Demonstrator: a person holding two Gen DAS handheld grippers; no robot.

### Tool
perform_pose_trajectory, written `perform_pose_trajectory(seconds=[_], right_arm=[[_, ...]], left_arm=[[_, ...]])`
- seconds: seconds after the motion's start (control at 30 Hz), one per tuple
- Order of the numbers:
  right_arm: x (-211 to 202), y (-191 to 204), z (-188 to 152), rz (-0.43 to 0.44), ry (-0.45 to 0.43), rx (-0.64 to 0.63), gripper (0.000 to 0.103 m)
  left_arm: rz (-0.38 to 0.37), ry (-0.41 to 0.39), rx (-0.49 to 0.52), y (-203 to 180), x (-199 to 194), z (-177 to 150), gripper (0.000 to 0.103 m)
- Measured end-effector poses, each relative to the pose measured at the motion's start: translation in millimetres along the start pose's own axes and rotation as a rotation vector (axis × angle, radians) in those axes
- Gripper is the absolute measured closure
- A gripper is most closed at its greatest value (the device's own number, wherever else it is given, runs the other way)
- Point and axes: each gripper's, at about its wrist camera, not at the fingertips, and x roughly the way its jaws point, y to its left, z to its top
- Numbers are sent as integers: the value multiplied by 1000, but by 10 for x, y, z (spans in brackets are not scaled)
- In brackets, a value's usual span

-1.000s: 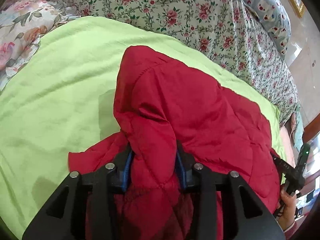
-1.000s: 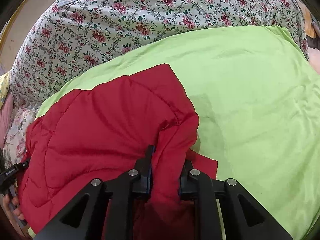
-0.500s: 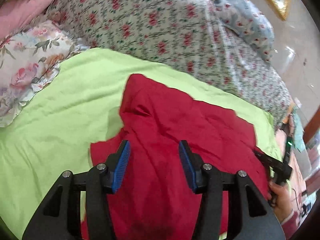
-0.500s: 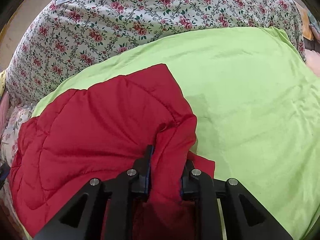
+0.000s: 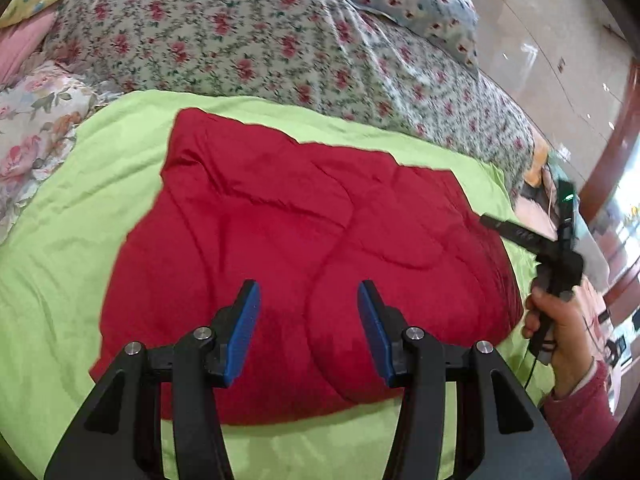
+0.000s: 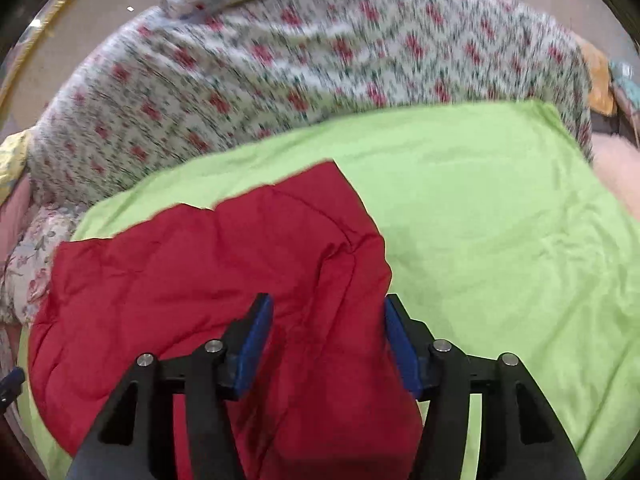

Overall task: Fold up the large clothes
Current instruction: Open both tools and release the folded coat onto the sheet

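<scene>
Since the earlier frames both grippers have let go: a second ago each was clamped on a pinch of the red jacket (image 5: 304, 248), and now both stand with their fingers apart and nothing between the pads. The left gripper (image 5: 308, 320) opened first and has drawn back; the right gripper (image 6: 326, 344) has only just released, and its view is motion-blurred.

The jacket lies folded on the green sheet (image 5: 60, 240), filling the centre of the left view and the lower left of the right view. Floral bedding (image 5: 248, 40) runs across the top of both frames.

In the left view the jacket lies straight ahead of the fingers and below them, its near edge under the fingertips. In the right view its bulk lies ahead and to the left, with bare sheet to the right. The right gripper appears in the left view at the right edge, held in the person's hand (image 5: 556, 332) beside the jacket's right end.

Long axis, as judged from the left view: it runs from left to right across the frame — crosswise to both grippers. The collar and hem cannot be told apart, so the way it points is uncertain. Each gripper is near one end; neither is clearly nearer.
</scene>
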Motion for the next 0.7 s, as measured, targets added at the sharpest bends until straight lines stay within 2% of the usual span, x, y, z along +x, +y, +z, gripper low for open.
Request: perform_pose_trajectory(seconds=[0.2,0.3,0.4,0.53,0.7], right_arm=[[-574,196,-240,103,-57,-14,39],[-719,386,-418,167,-44,-54,33],[-760,618,-577,205,-21,-117,33],[-748,880,-760,204,4,-206,33],[-672,1025,-890,183,40,-253,33]], left_arm=[[-20,28,20,-149,51,-104,54],[-29,54,28,-229,106,-179,54],[-9,79,38,-287,173,-267,54],[31,89,46,-319,257,-337,54],[40,129,6,-225,431,-404,54]])
